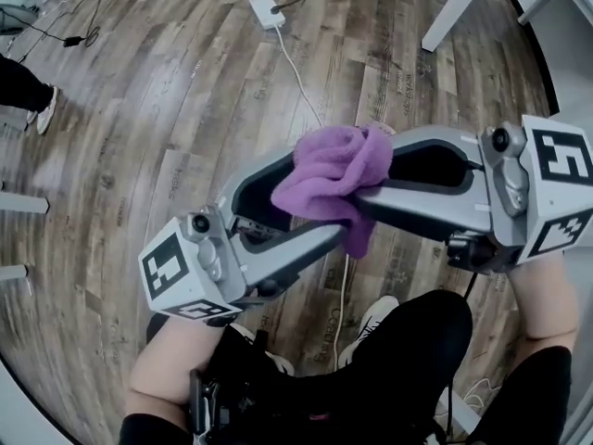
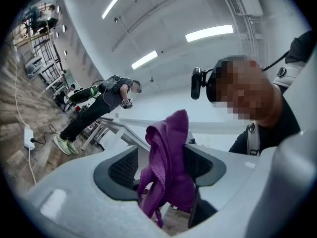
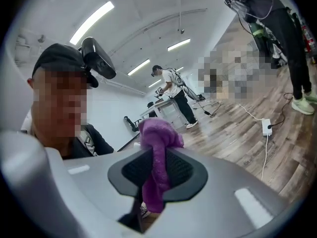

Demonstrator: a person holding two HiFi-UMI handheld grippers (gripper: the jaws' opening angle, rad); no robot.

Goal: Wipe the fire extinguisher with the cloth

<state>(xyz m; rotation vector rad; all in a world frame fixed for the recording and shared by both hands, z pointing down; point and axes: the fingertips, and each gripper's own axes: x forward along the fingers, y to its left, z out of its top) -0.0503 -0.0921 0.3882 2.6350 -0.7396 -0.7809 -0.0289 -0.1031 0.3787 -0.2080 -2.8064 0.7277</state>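
Right gripper [image 3: 157, 168] was clamped on the purple cloth [image 1: 332, 170], centre frame. Left gripper [image 2: 161, 170] stood wide open around it, not gripping. Fire extinguisher not in any view. Risk: thin pinch on a loose wad, so the cloth could slip out

Left gripper [image 1: 315, 197] jaws wide apart, right gripper [image 1: 375, 170] clamped (on cloth [image 1: 329, 170])

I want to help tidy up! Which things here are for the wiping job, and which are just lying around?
For the job: purple cloth; right hand-held gripper, clamped on it; left hand-held gripper, jaws open around it.
Lying about: white power strip; white cable; table leg.
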